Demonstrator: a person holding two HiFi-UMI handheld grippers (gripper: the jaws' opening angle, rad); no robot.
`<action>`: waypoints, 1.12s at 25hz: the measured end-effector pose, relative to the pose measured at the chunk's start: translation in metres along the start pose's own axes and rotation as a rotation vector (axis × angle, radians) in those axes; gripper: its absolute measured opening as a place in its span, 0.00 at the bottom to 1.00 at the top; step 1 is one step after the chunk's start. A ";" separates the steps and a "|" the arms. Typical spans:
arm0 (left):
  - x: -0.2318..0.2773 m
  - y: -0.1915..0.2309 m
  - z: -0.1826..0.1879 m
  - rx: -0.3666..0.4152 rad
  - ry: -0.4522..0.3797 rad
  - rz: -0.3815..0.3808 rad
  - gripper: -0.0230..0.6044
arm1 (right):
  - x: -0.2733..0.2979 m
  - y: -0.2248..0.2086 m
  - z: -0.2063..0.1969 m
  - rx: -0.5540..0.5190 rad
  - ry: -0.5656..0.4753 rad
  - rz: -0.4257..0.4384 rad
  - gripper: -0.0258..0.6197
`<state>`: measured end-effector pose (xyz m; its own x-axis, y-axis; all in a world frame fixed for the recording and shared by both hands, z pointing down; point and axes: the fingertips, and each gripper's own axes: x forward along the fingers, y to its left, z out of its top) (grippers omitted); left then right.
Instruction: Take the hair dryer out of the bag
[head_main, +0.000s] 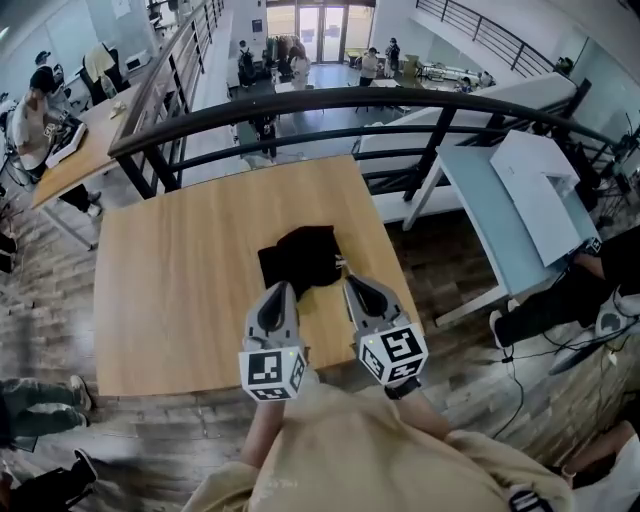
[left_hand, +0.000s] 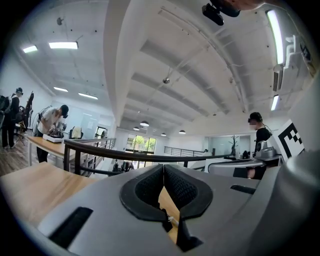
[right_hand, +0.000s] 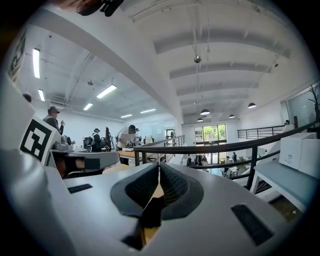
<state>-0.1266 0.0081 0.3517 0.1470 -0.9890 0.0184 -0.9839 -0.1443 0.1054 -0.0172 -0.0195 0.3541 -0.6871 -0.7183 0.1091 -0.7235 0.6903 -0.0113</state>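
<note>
Tabletop (head_main: 170, 290) of pale wood, seen from above, with a dark railing (head_main: 350, 98) behind it. 1 black bag (head_main: 300, 258) lies crumpled near the table's middle. The hair dryer cannot be made out in any view. 2 hand-held grippers point side by side at the bag's near edge. The left gripper (head_main: 283, 290) has its jaws pressed together, with nothing pinched between the pads. The right gripper (head_main: 349, 283) is likewise closed on nothing, its tip just beside the bag's near right corner. Whether either tip touches the fabric is unclear.
</note>
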 end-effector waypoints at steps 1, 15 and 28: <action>0.006 0.006 -0.002 -0.004 0.003 -0.002 0.06 | 0.009 -0.003 -0.001 0.003 0.004 -0.002 0.07; 0.093 0.062 -0.087 -0.020 0.253 -0.032 0.06 | 0.091 -0.057 -0.079 0.068 0.175 0.020 0.07; 0.174 0.073 -0.204 0.048 0.615 -0.066 0.25 | 0.139 -0.094 -0.148 0.067 0.313 0.126 0.07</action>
<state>-0.1522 -0.1672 0.5651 0.2258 -0.7795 0.5843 -0.9720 -0.2203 0.0816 -0.0345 -0.1717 0.5177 -0.7253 -0.5589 0.4019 -0.6439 0.7574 -0.1087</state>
